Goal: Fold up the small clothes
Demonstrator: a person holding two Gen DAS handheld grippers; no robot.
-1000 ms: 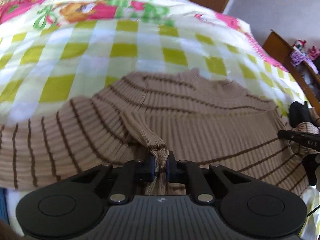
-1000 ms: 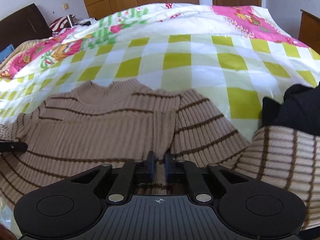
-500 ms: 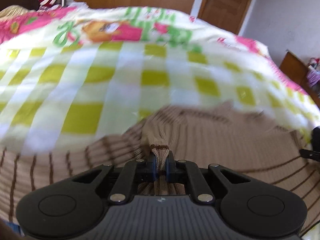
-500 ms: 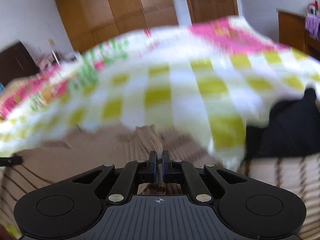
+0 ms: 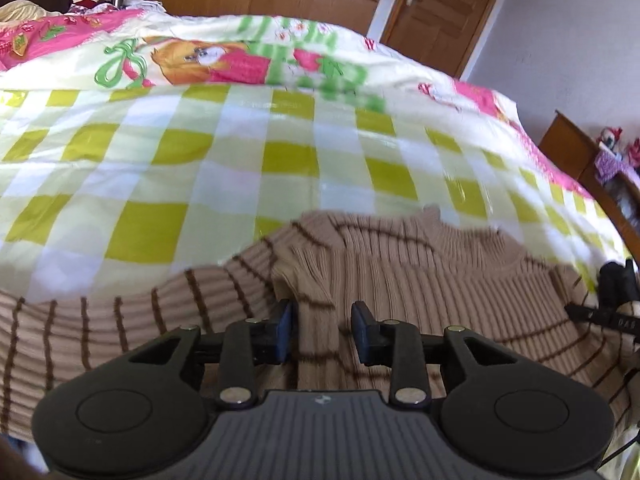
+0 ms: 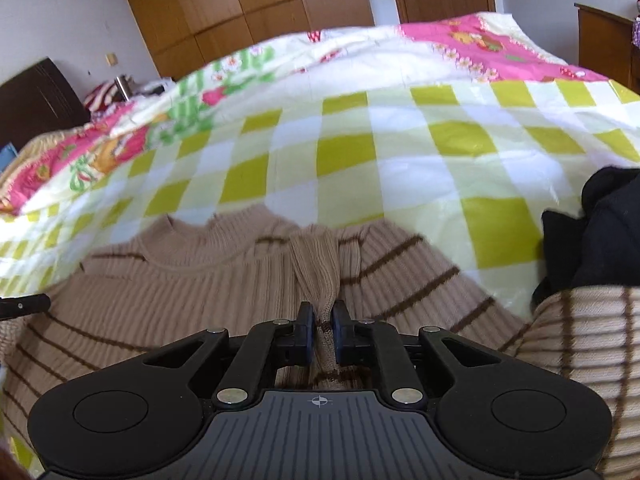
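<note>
A tan ribbed sweater with thin brown stripes (image 5: 420,280) lies flat on the checked bedspread (image 5: 200,168), collar toward the far side. My left gripper (image 5: 323,330) is open, its jaws wide apart over a raised fold of the sweater near the left shoulder. In the right wrist view the sweater (image 6: 200,304) lies the same way. My right gripper (image 6: 321,332) has its jaws slightly apart, with a bunched fold of the sweater between them at the right shoulder. The right gripper's tip also shows in the left wrist view (image 5: 612,304).
A black garment (image 6: 592,232) lies on the bed to the right. Another striped tan piece (image 6: 592,340) lies at the near right. Wooden wardrobes (image 6: 248,12) and a door (image 5: 444,8) stand behind the bed. A wooden cabinet (image 5: 580,152) stands on the right.
Both grippers carried sweater folds up toward the collar. The left gripper has let go and opened wide. The right gripper's jaws have parted slightly around its fold.
</note>
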